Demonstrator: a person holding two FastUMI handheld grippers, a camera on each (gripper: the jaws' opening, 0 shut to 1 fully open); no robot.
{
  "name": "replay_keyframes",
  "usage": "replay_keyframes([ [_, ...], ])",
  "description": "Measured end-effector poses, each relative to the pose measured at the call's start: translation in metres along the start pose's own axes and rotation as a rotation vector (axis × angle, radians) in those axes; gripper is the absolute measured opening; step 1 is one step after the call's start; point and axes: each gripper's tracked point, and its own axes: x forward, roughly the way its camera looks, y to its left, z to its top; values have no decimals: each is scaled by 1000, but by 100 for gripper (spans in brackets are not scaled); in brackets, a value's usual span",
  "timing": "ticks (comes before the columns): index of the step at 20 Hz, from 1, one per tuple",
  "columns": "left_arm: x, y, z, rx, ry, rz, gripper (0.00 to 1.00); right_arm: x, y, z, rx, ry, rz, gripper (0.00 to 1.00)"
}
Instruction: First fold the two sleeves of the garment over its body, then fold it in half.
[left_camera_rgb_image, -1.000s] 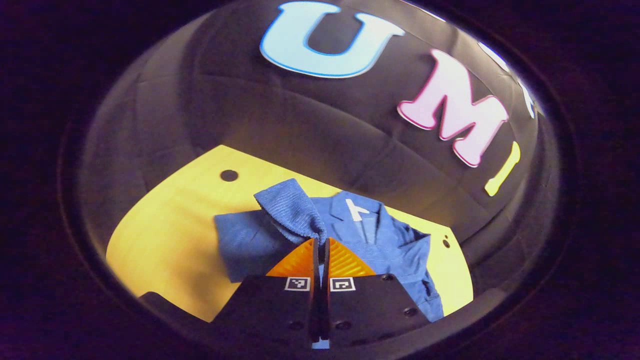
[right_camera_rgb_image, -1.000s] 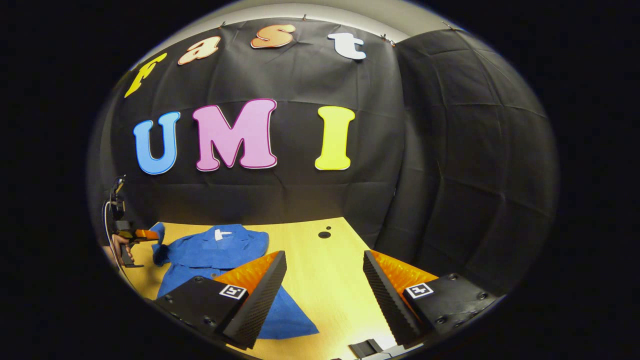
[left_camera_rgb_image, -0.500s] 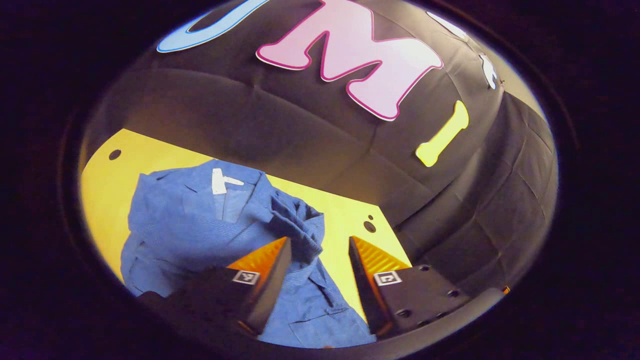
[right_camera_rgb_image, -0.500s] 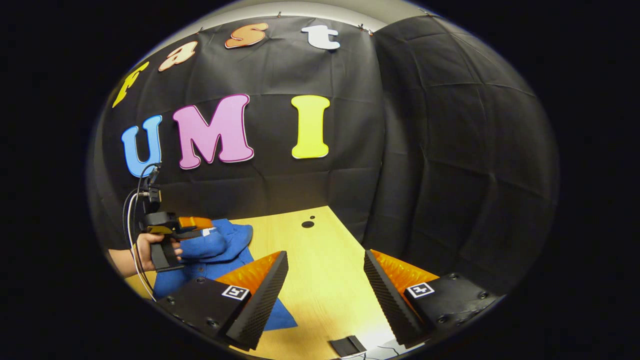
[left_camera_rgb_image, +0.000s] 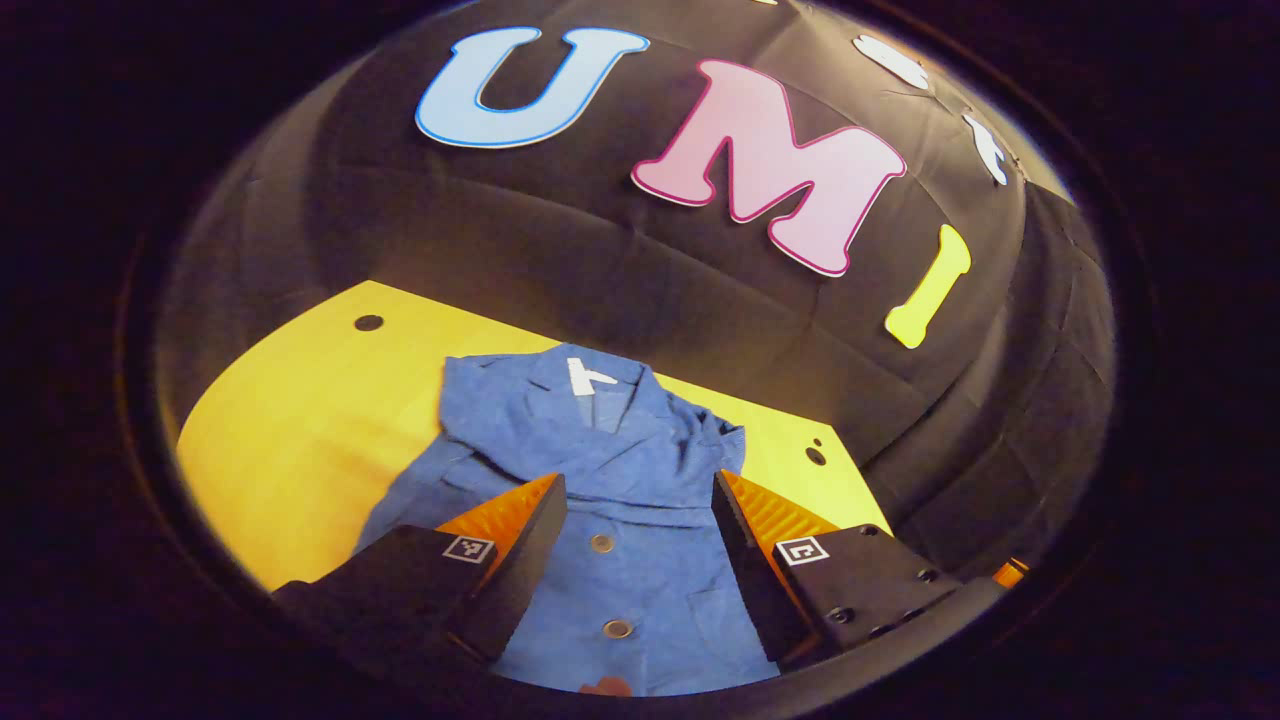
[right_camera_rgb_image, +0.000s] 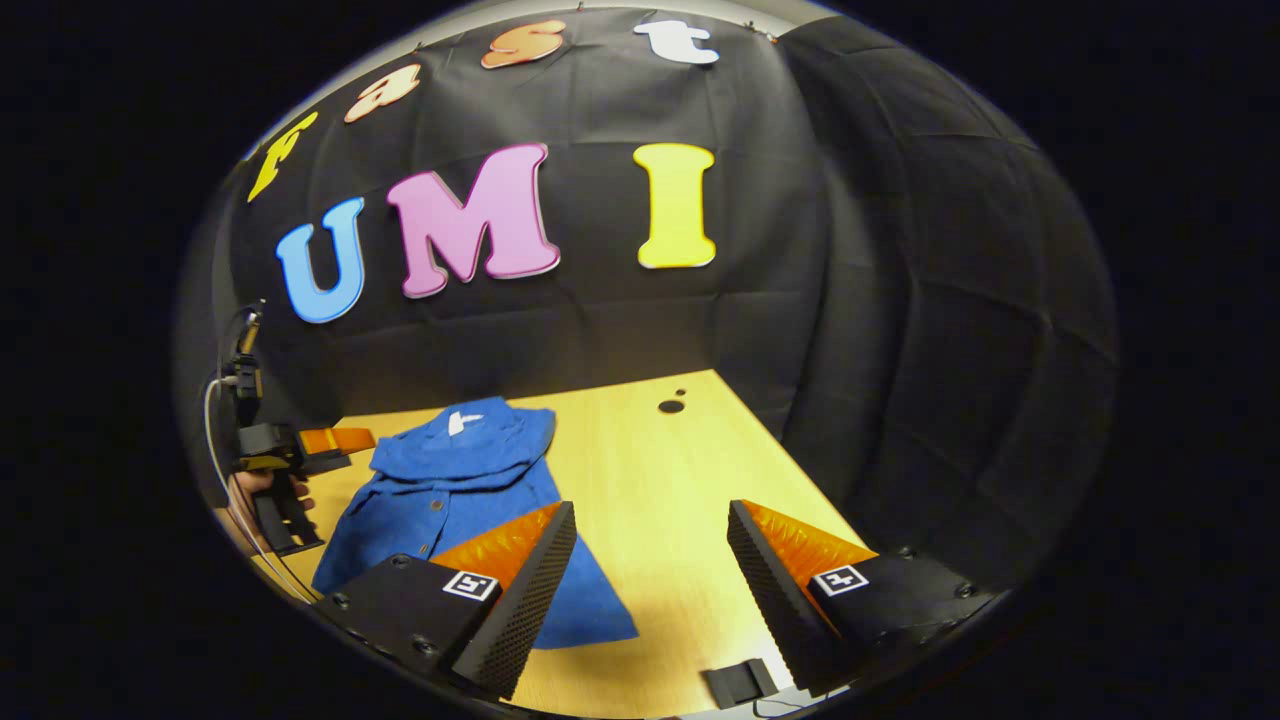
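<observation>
- In the right gripper view, far left of the frame, the left gripper (right_camera_rgb_image: 345, 440) hangs above the wooden table (right_camera_rgb_image: 660, 480) just beside the jacket's (right_camera_rgb_image: 450, 500) shoulder, held by a hand (right_camera_rgb_image: 255, 490) at the frame's edge. Its fingers grip nothing.
- In the left gripper view, the same gripper's (left_camera_rgb_image: 640, 530) fingers stand apart at the lower centre of the frame, released, with bare jacket (left_camera_rgb_image: 600, 470) front between them. The jacket runs straight up the frame from there: hem at the bottom, collar and white neck label (left_camera_rgb_image: 585, 375) at the top, so its long axis lines up with the fingers.
- A folded band of cloth, seemingly a sleeve (left_camera_rgb_image: 640, 480), lies across the chest in the middle of that frame, from the left edge of the body to a bunched end at the right shoulder.
- In the right gripper view, the jacket lies left of centre, collar toward the booth's wall, hem toward the bottom of the frame.
- The right gripper (right_camera_rgb_image: 650, 590) sits at the lower centre, fingers wide apart, holding nothing, over bare table to the right of the jacket's hem.
- Judgement: the right-hand edge of the jacket is nearer the right gripper, so any sleeve on that side falls to it, reaching leftward in its own frame.
</observation>
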Motion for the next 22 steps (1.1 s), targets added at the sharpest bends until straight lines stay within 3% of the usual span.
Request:
replay_keyframes([
  [2,-32,45,-36,26,53,49,84,11,18,-32,1,83,45,98],
  [5,-70,125,-98,10,190,219,85,32,34,-82,-6,216,64,98],
  [9,-107,165,-165,42,361,319,85,52,30,-148,-105,422,37,99],
  [14,-113,178,-204,211,493,346,85,64,24,-185,-69,533,-18,100],
  [20,-92,153,-199,159,520,276,84,71,22,-195,-105,590,-34,99],
  [21,-88,152,-199,165,520,265,76,72,23,-196,-96,606,-29,100],
  [22,-86,150,-198,173,520,255,79,72,23,-196,-97,607,-34,100],
])
